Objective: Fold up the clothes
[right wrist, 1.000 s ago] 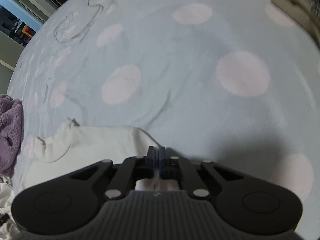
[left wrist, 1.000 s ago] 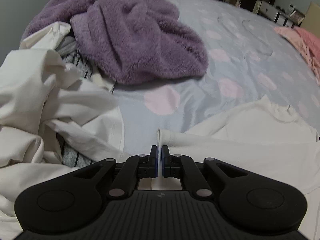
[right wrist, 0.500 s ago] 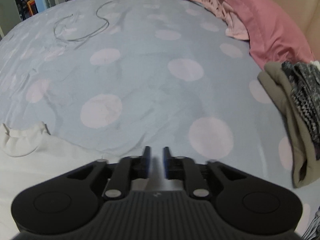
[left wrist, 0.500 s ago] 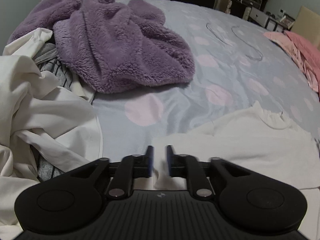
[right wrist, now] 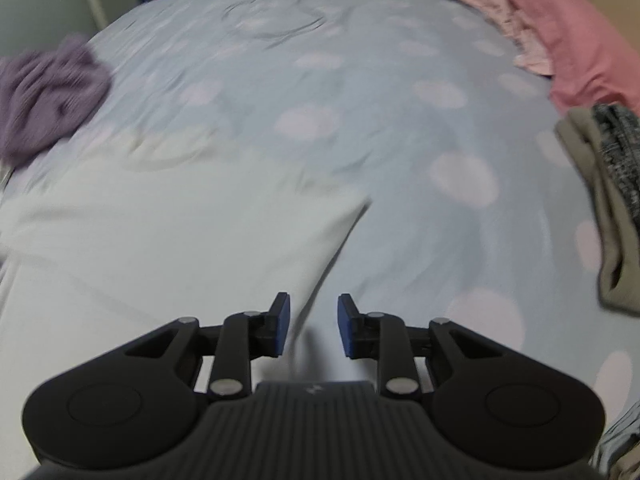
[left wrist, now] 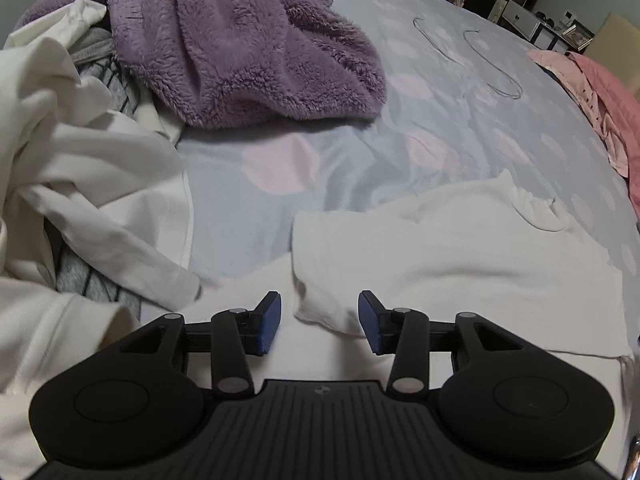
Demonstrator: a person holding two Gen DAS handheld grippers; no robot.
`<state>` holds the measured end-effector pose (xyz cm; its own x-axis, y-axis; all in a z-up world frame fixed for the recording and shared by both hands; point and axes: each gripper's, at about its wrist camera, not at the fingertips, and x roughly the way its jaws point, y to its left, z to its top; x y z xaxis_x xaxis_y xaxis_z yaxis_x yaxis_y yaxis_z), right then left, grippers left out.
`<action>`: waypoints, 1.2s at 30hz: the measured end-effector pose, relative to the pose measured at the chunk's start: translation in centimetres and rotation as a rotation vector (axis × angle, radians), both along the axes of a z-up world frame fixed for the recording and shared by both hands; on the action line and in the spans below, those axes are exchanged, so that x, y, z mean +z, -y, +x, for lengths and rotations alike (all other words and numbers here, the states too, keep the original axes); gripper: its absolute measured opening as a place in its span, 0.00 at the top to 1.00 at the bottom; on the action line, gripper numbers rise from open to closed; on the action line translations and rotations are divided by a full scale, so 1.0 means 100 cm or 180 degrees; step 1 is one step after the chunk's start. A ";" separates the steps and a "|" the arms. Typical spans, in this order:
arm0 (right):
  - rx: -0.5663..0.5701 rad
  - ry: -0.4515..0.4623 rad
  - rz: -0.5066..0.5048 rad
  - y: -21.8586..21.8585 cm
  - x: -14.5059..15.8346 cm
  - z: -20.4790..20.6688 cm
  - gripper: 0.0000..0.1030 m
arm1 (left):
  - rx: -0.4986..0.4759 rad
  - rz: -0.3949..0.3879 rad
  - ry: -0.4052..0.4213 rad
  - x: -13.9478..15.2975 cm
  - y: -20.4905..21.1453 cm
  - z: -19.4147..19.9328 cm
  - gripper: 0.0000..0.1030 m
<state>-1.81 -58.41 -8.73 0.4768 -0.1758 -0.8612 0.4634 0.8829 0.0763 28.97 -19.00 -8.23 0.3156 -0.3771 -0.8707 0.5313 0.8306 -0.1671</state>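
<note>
My left gripper [left wrist: 319, 322] hangs with its 2 blue pads [left wrist: 269, 322] spread wide and nothing between them, just above the folded sleeve end of the white top [left wrist: 452, 248], which lies flat on the near part of the dotted bedsheet [left wrist: 360, 152] with its collar toward the bed's right side. A crumpled white heap [left wrist: 80, 168] sits by the bed's left edge, the purple fleece [left wrist: 248, 48] beyond it toward the far left corner, and pink bedding [left wrist: 608, 92] along the right edge.
</note>
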 end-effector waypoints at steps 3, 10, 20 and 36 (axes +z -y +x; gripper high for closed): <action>0.0198 -0.0056 -0.0038 -0.017 -0.005 -0.003 0.68 | -0.0014 -0.0029 -0.0048 0.001 0.002 -0.002 0.61; 0.0578 -0.0317 -0.0561 -0.051 -0.021 0.007 0.64 | -0.0061 0.0007 -0.0065 -0.002 0.010 -0.009 0.72; 0.0070 -0.0194 -0.0656 -0.024 -0.004 -0.009 0.92 | -0.0377 -0.0107 -0.0052 0.010 0.025 -0.026 1.00; -0.0190 -0.0224 -0.0029 0.011 -0.002 -0.029 0.74 | -0.0288 -0.0007 0.0009 0.011 0.020 -0.016 0.75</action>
